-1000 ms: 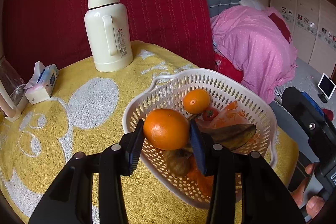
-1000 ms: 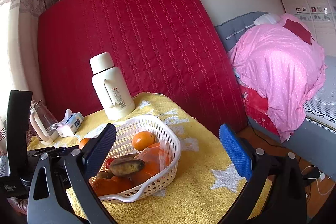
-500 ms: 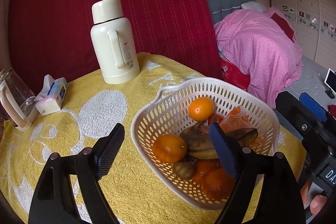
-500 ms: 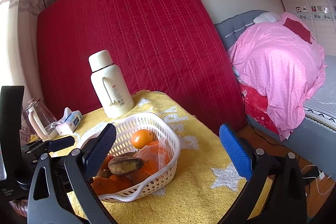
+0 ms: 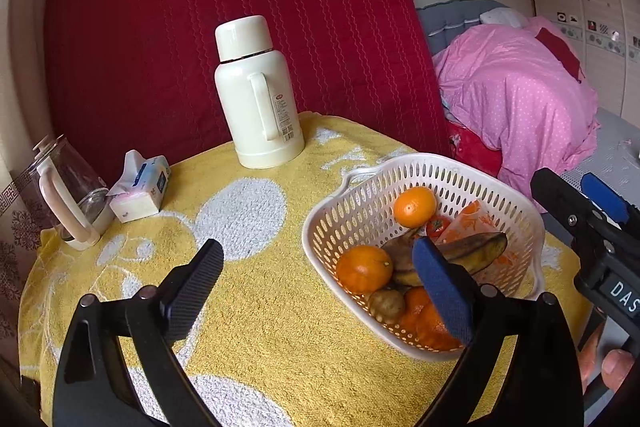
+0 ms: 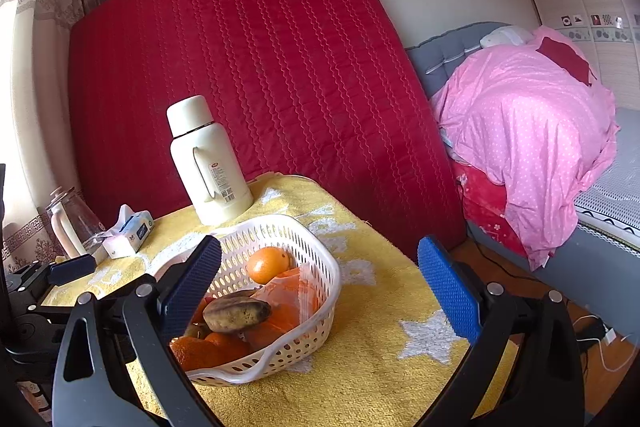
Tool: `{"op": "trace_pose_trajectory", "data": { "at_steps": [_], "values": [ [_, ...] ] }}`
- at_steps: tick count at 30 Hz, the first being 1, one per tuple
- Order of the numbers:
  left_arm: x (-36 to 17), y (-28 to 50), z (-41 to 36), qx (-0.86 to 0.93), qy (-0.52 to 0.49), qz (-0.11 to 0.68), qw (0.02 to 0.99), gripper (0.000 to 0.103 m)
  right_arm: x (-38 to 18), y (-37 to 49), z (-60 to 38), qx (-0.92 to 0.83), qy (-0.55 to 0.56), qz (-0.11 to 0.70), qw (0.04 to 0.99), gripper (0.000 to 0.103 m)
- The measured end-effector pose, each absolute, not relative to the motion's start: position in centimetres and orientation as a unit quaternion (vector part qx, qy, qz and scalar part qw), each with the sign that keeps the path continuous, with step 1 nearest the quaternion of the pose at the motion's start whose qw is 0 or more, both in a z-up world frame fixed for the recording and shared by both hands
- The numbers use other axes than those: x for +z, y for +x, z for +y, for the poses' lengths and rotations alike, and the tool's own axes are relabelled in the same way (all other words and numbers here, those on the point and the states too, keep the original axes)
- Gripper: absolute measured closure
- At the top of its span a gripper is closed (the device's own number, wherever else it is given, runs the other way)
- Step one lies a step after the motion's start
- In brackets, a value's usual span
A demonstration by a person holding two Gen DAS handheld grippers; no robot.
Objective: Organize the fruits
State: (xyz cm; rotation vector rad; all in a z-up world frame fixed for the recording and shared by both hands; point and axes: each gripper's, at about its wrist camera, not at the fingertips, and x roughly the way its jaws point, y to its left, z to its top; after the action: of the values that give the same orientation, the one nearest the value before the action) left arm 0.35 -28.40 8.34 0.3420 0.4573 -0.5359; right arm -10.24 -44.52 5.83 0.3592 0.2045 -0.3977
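Note:
A white perforated basket (image 5: 360, 203) stands on the yellow towel-covered table (image 5: 248, 331). It holds several oranges, among them one at the near left (image 5: 364, 269) and one at the back (image 5: 414, 206), dark bananas (image 5: 476, 251), a small brown fruit (image 5: 386, 305), a small red fruit (image 5: 437, 225) and an orange-printed bag (image 5: 472, 219). My left gripper (image 5: 320, 287) is open and empty, above the table at the basket's near-left side. My right gripper (image 6: 320, 283) is open and empty, raised in front of the basket (image 6: 316, 307); its banana (image 6: 236, 311) lies on top.
A cream thermos (image 5: 258, 93) stands at the back of the table. A tissue pack (image 5: 140, 187) and a glass pitcher (image 5: 66, 187) stand at the left. A red mattress (image 5: 240, 7) leans behind the table. A bed with a pink quilt (image 5: 516, 99) is at the right.
My left gripper opened and let the orange go into the basket's near-left part, then drew back and up. My right gripper stayed open and barely moved.

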Motion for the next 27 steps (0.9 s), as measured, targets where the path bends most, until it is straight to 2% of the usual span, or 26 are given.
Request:
{"op": "trace_pose_trajectory", "data": {
  "at_steps": [10, 27],
  "values": [
    [8.4, -1.0, -25.4, -0.246, 0.149, 0.221, 0.932, 0.005, 5.9, -9.5, -43.3, -0.175, 0.156, 0.125, 0.964, 0.003],
    [6.0, -0.6, -21.2, -0.228, 0.097, 0.26, 0.933, 0.005, 6.4, -8.7, -39.8, -0.121, 0.106, 0.194, 0.968, 0.003]
  ]
}}
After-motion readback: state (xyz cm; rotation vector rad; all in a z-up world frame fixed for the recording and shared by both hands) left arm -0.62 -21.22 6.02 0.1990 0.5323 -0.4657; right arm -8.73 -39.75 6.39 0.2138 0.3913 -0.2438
